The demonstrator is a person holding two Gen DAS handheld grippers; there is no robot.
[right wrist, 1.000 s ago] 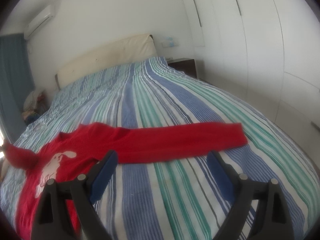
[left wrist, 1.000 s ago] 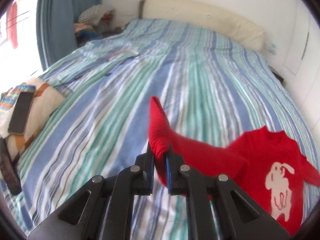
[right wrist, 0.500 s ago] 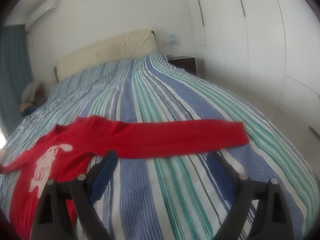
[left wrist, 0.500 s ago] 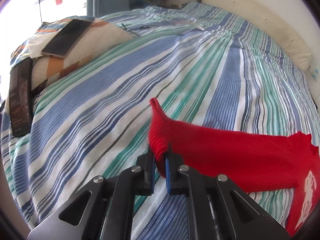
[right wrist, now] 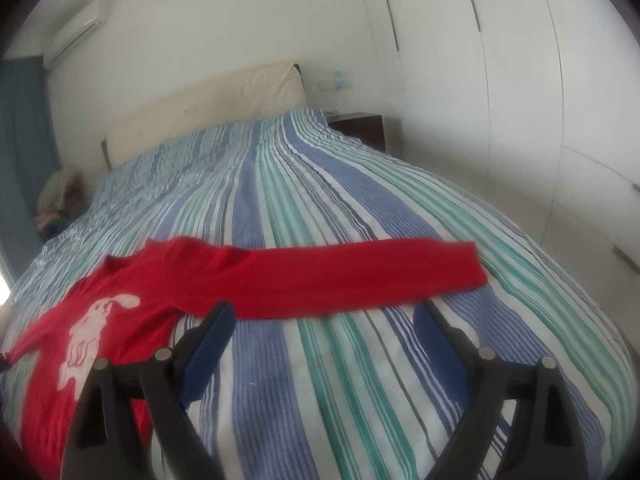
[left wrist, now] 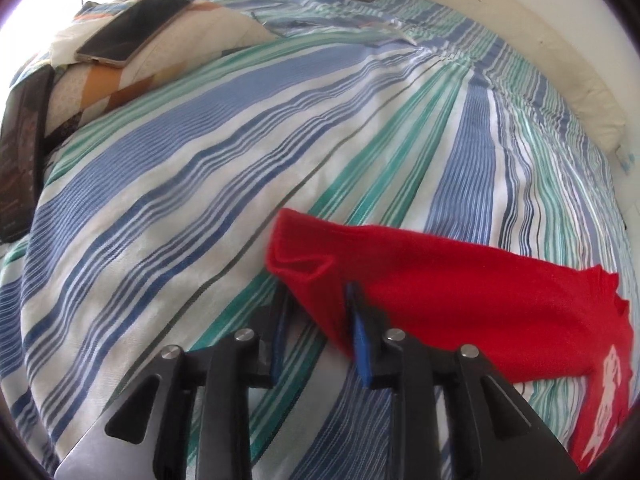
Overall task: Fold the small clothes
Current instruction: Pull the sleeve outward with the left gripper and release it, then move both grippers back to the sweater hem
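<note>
A small red sweater (right wrist: pixel 132 304) with a white rabbit print lies flat on the striped bed. Its one sleeve (right wrist: pixel 360 276) stretches right in the right wrist view. The other sleeve (left wrist: pixel 440 280) lies on the bed in the left wrist view, its cuff (left wrist: pixel 300 264) resting between and just ahead of the jaws. My left gripper (left wrist: pixel 316 320) is open, its jaws a little apart around the cuff edge. My right gripper (right wrist: pixel 320 320) is wide open and empty, just in front of the right sleeve.
The bed sheet (left wrist: pixel 240 160) has blue, green and white stripes. A patterned pillow (left wrist: pixel 120 64) with a phone (left wrist: pixel 128 32) on it lies at the left; another dark device (left wrist: pixel 20 152) is at the bed's left edge. A headboard (right wrist: pixel 208 108), nightstand (right wrist: pixel 360 124) and white wardrobes (right wrist: pixel 540 80) stand behind.
My left gripper has opened and let go of the sleeve cuff, which now lies on the bed. The sleeve was carried out to the left and lowered. The right gripper stayed open.
</note>
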